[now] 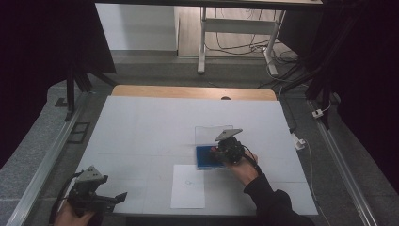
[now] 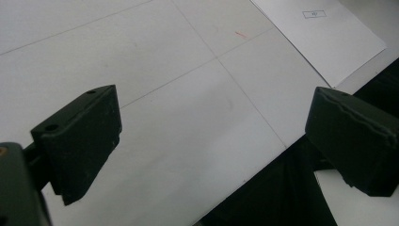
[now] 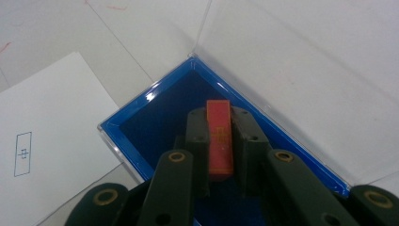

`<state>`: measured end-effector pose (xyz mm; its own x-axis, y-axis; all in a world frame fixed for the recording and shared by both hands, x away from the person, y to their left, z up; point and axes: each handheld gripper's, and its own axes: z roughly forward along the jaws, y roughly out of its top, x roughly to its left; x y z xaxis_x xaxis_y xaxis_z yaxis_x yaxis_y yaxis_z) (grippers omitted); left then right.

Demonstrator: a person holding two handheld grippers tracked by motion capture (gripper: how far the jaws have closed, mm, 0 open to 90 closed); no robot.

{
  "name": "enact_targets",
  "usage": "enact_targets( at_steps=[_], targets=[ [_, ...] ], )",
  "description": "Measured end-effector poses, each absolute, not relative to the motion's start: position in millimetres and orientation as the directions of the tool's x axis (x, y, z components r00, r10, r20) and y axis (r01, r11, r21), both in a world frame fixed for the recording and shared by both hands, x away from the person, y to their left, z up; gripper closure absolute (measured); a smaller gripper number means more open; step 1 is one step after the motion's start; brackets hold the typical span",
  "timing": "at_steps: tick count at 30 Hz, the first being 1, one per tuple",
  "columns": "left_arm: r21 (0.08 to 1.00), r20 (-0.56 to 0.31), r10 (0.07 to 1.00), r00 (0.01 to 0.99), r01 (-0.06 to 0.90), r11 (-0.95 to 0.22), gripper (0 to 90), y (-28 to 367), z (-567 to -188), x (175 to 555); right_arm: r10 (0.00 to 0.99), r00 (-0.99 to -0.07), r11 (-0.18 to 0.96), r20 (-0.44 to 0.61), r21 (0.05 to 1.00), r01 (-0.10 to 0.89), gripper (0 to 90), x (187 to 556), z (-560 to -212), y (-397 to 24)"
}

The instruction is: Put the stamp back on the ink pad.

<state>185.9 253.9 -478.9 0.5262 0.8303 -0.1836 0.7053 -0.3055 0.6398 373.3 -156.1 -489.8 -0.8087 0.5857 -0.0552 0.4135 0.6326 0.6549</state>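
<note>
In the high view, the right gripper [image 1: 221, 151] hangs over a blue box [image 1: 205, 157] that lies on the white surface [image 1: 155, 127], with the box's clear lid [image 1: 211, 133] swung open and lying flat on the far side of the box. A white sheet of paper [image 1: 188, 186] lies just beside the box on its near side, and the left gripper [image 1: 117, 197] sits well apart from the box, at the near left edge of the surface, its jaws spread wide with nothing between them. In the left gripper view, the two black jaws stand far apart over the bare surface near its edge, and a corner of the paper [image 2: 324, 35] carrying a small printed rectangle shows beyond them. In the right gripper view, the right gripper [image 3: 220, 141] has its jaws clamped on a small red block [image 3: 219, 141] with gold markings, held lengthwise just above the dark blue inside of the box [image 3: 155, 117]; whether the block touches the box floor cannot be told. The clear lid [image 3: 301, 61] spreads out beyond the box's far rim, and the paper [image 3: 51, 127] lies just beside the box's left corner.
</note>
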Motion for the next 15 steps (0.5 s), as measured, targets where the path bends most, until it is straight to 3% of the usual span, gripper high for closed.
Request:
enact_targets(
  at_steps=[8,15],
  targets=[
    [0.640,-0.184,0.831,0.526,0.706,-0.305,4.7,254.0,-478.9,185.8,0.592,-0.805,0.610,-0.043,0.676,0.413,71.8,371.1,-484.9,-157.1],
    [0.640,-0.184,0.831,0.525,0.705,-0.304,4.7,254.0,-478.9,185.6,0.601,-0.799,0.589,-0.029,0.692,0.417,56.6,369.9,-480.7,-160.9]
  ],
)
